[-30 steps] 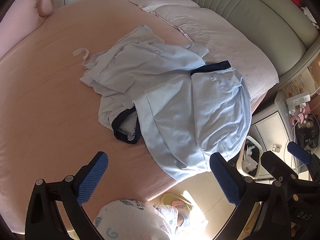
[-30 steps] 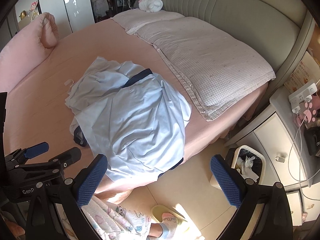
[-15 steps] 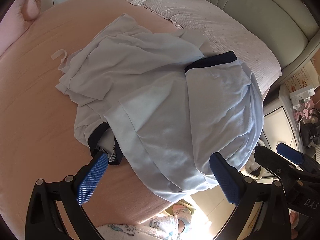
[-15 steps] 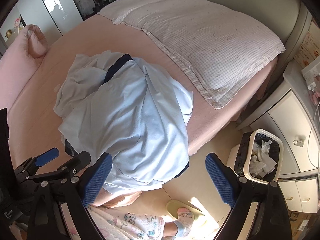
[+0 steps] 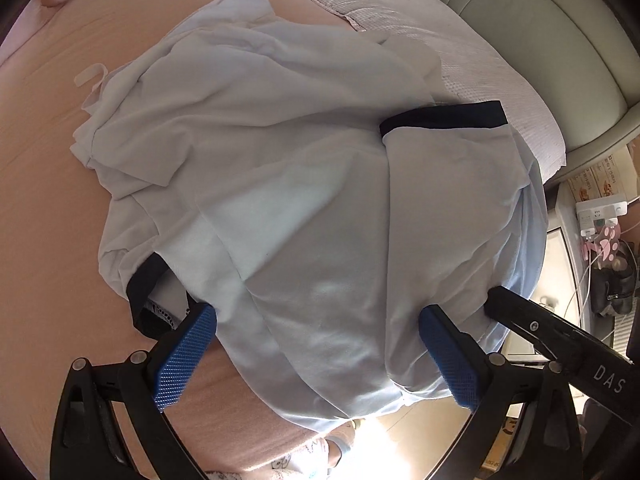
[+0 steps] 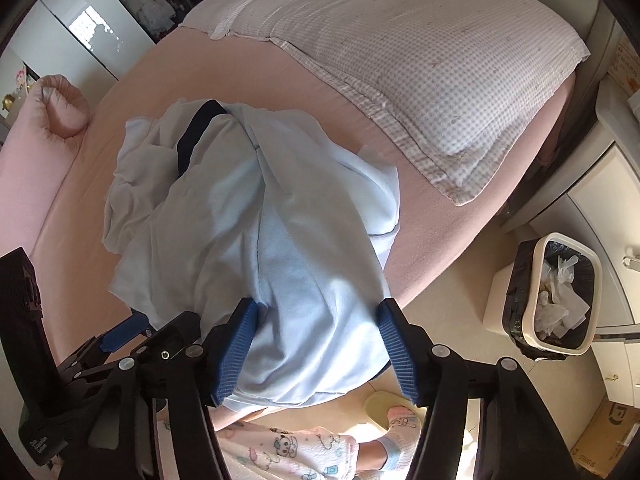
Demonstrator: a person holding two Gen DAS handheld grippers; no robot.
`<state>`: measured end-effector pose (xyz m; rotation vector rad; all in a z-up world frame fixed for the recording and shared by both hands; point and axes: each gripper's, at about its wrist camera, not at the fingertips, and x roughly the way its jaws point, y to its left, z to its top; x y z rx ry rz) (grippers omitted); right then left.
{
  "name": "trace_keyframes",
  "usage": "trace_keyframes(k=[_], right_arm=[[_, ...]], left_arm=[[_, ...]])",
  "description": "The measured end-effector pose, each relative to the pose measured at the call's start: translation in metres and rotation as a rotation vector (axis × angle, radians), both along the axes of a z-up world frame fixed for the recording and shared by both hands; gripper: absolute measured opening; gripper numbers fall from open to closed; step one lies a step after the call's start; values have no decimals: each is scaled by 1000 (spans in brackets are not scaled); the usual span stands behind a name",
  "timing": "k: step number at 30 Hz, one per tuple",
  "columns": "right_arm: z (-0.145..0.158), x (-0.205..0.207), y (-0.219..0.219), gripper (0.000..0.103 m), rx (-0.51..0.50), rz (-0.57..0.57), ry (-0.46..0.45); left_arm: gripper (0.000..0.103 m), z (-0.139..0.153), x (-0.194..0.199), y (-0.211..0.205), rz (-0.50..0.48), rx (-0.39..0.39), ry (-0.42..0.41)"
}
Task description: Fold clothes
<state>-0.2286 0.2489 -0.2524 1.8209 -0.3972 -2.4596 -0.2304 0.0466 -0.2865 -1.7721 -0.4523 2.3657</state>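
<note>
Pale-blue shirt (image 6: 280, 240) hem sits between my closing right gripper (image 6: 316, 344); left gripper (image 5: 316, 360) gapes wide, unclamped; next I'd pinch, then lift.

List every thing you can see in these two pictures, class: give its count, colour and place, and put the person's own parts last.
garment: one, light blue with navy trim, heaped at the bed's near edge
bed: one, pink sheet, under the garment
pillow: one, pale checked, by the headboard
bin: one, white rim and black liner, on the floor beside the bed
left tool: one, blue pads, open over the garment
right tool: one, blue pads, closing with garment between
foot: one, sock and yellow slipper, on the floor
</note>
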Motion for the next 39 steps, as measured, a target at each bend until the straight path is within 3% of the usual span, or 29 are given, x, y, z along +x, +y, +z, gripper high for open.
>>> trace_keyframes(k=[8, 13, 18, 24, 39], right_arm=[[-7, -5, -3, 55, -9, 1, -13], [-11, -6, -4, 55, -10, 5, -19], [-11, -6, -6, 55, -17, 4, -19], [-7, -4, -13, 49, 6, 13, -6], [8, -4, -8, 48, 5, 18, -21]], left_arm=[[103, -25, -2, -5, 33, 93, -75], [103, -27, 4, 7, 14, 39, -52], [103, -30, 8, 5, 5, 72, -49], [103, -28, 23, 10, 33, 52, 12], [103, -33, 42, 13, 62, 65, 12]])
